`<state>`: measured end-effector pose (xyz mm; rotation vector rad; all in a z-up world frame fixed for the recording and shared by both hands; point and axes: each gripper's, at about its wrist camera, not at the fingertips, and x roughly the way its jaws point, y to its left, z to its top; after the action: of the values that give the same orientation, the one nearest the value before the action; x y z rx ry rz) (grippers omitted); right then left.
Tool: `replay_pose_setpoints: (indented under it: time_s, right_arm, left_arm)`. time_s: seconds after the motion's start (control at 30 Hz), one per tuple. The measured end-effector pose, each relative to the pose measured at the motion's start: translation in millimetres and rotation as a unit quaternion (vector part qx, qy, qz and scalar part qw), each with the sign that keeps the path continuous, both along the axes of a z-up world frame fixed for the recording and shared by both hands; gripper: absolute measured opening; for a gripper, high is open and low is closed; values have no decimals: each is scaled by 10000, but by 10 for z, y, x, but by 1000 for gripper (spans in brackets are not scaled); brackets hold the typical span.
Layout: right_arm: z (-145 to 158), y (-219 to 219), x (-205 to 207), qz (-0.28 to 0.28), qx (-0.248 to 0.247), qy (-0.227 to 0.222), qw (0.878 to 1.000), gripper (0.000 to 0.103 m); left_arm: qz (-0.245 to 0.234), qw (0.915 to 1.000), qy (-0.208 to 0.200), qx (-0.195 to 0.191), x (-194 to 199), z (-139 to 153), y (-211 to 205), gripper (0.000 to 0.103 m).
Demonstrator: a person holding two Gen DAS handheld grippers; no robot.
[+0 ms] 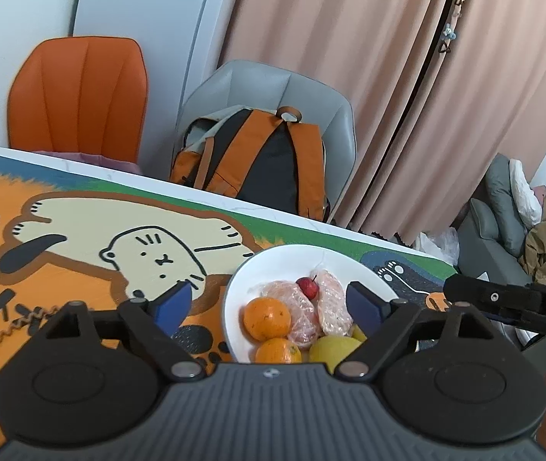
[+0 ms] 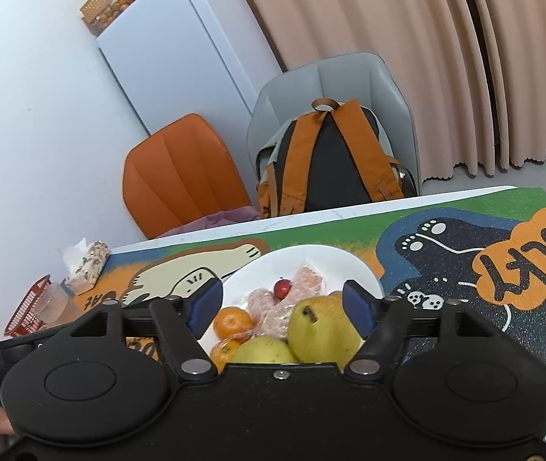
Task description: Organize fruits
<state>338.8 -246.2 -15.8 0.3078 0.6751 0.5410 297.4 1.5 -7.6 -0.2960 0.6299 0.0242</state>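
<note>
Both wrist views near plate (image 1: pixel 234 288)

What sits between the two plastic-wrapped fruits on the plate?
A small red fruit with a stem sits between the two plastic-wrapped fruits on the white plate. Both wrist views show it.

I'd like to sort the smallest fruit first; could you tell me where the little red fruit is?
The red fruit sits in the white plate, toward its far side, nestled between the two wrapped fruits, beyond the oranges; both views show it.
</note>
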Motion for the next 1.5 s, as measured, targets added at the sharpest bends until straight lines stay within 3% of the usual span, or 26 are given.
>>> replay_pose_setpoints:
  time_s: [0.27, 0.57, 1.23, 1.37, 1.5]
  right_arm:
    - [89, -3, -297, 16, -43, -196, 9998, 91]
    - [96, -26, -596, -96, -159, -265, 9995, 101]
    - [190, -141, -1267, -356, -291, -477, 9978, 103]
    - [207, -152, -1425, -393, -352, -553, 9971, 103]
    - [219, -175, -1570, -416, -419, -621, 9963, 103]
  left_arm:
    - [166, 9998, -106, -19, -309, 87, 43, 92]
    - [131, 9999, -98, 45, -600, 121, 63, 94]
    - [-15, 9995, -43, 299, -1251, 211, -39, 96]
    - [-8, 9994, -99, 334, -1400, 231, -52, 103]
    - [-47, 9992, -167, 361, -1538, 250, -71, 103]
